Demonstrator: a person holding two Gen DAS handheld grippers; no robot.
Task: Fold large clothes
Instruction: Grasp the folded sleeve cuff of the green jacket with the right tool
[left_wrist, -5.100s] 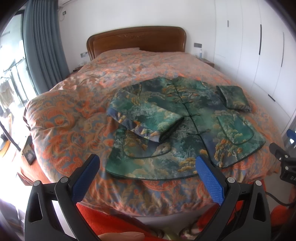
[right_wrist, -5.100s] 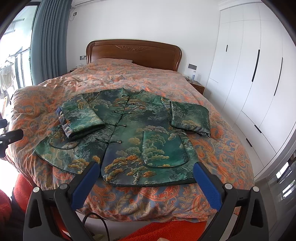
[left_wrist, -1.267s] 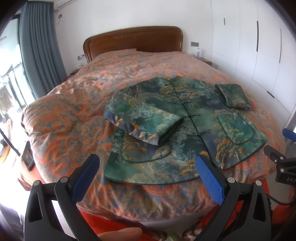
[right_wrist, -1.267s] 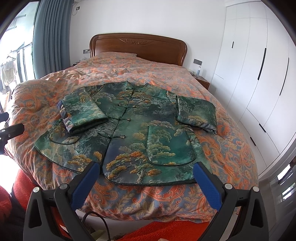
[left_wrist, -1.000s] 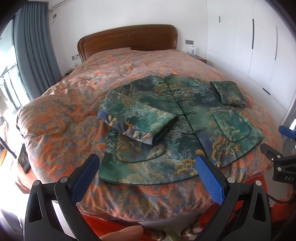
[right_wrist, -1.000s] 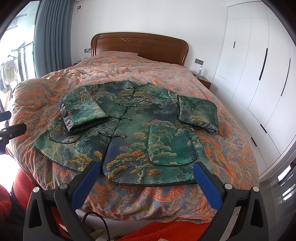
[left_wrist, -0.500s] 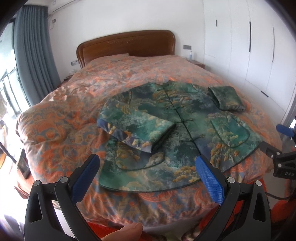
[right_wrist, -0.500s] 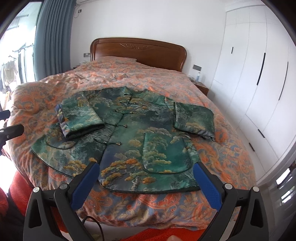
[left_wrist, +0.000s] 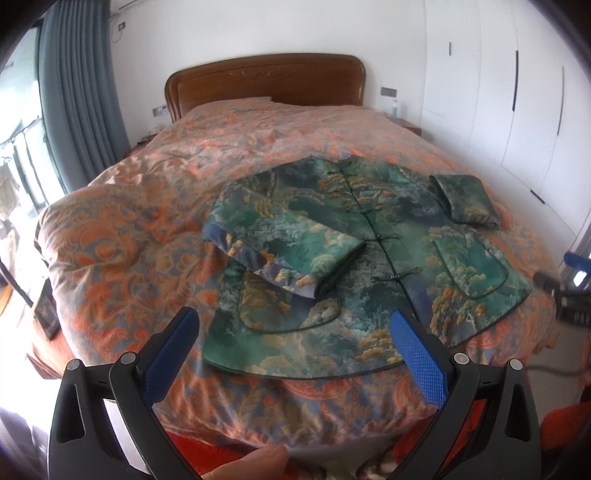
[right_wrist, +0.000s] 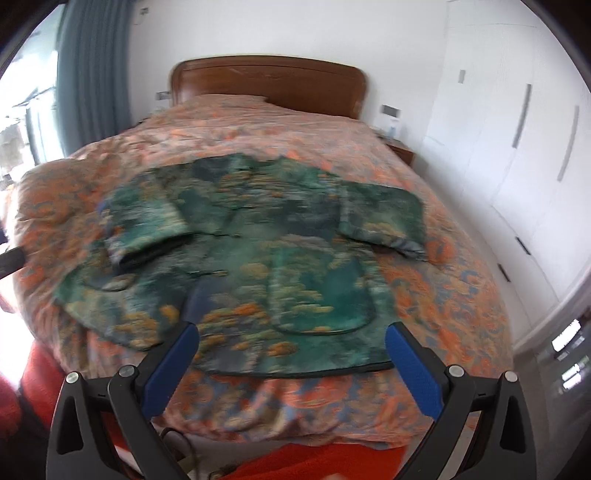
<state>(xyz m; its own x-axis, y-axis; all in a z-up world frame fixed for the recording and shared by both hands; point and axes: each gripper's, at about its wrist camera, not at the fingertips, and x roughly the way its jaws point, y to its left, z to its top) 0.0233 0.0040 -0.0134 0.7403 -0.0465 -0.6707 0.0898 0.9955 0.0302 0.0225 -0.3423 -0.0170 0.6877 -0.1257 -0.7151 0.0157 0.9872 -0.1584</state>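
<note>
Green brocade with gold and orange tree motifs makes up the jacket (left_wrist: 373, 251), which lies face up on the bed (left_wrist: 122, 236), straight ahead of both our tongs and beyond their tips, its hem nearest us. We hold the left tongs (left_wrist: 295, 334) released, blue pads spread wide and grasping nothing, hovering above the near edge of the bed. Our right tongs (right_wrist: 291, 345) are likewise spread and hold nothing; their view is blurred. The left sleeve (left_wrist: 284, 243) is folded in over the front, ahead of the left tongs and a little to their left. The right sleeve (left_wrist: 467, 201) is folded into a short block at the jacket's far right, ahead and to the right. A row of knotted frog buttons (left_wrist: 382, 238) runs down the middle, and a curved patch pocket (left_wrist: 471, 266) sits on the right front panel.

We can read no writing or brand anywhere.

The bed carries an orange and blue paisley quilt (right_wrist: 454, 295). Beyond the jacket stands a carved wooden headboard (left_wrist: 266, 79). Grey curtains (left_wrist: 79, 96) hang far left of the tongs, and white wardrobe doors (left_wrist: 517, 99) with dark handles line the wall on the right.
</note>
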